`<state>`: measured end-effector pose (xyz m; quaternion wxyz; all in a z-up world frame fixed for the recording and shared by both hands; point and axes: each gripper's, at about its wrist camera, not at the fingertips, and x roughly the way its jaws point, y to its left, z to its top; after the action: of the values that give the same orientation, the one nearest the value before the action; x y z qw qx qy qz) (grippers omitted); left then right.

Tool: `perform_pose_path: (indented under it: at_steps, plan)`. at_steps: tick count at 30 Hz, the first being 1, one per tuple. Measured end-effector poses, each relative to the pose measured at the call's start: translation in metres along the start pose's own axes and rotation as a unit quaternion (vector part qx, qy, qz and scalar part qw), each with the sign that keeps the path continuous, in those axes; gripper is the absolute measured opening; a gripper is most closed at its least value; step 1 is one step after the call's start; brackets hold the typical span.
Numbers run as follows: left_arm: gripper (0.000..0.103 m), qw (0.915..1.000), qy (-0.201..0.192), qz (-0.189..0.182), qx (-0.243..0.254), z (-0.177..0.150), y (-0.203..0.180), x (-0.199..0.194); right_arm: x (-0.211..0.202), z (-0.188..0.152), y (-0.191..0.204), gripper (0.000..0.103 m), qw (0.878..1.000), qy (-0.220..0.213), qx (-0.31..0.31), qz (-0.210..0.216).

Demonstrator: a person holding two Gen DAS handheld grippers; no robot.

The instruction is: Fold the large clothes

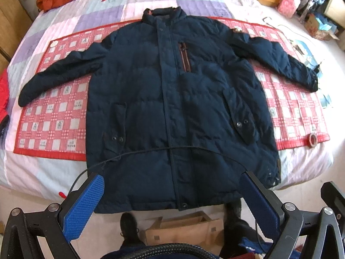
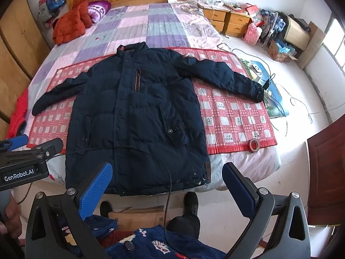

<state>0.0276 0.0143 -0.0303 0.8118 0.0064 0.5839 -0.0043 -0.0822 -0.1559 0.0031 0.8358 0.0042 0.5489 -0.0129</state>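
Bed [image 2: 163,19] holds spread jacket [image 2: 138,112]; tape roll [image 2: 254,145] beside; cable [image 1: 151,150] across hem.

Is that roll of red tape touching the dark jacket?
Apart. In the right wrist view the roll of red tape sits on the red checked mat, with a clear strip of mat showing between it and the dark jacket.

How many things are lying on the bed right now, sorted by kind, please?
Jackets: 2, navy jacket and orange jacket
Mats: 1, red checked mat
Tape rolls: 1, red tape roll
Purple bundles: 1, purple floral bundle
Total: 5
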Motion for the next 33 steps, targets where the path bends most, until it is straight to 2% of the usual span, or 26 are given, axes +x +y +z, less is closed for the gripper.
perform_pose_path:
  at_steps: [27,31,33]
  plan:
    - [0.103,0.9999,0.009,0.002,-0.013,0.013,0.016,0.015,0.023,0.014,0.011,0.103,1.0,0.02,-0.013,0.008]
    - [0.103,0.9999,-0.003,0.007,-0.013,0.011,0.024,0.033,0.037,0.014,0.01,0.103,0.999,0.018,-0.022,0.017]
    - [0.103,0.9999,-0.014,0.004,-0.005,0.009,0.03,0.054,0.049,0.013,0.008,0.103,0.999,-0.009,-0.037,0.016]
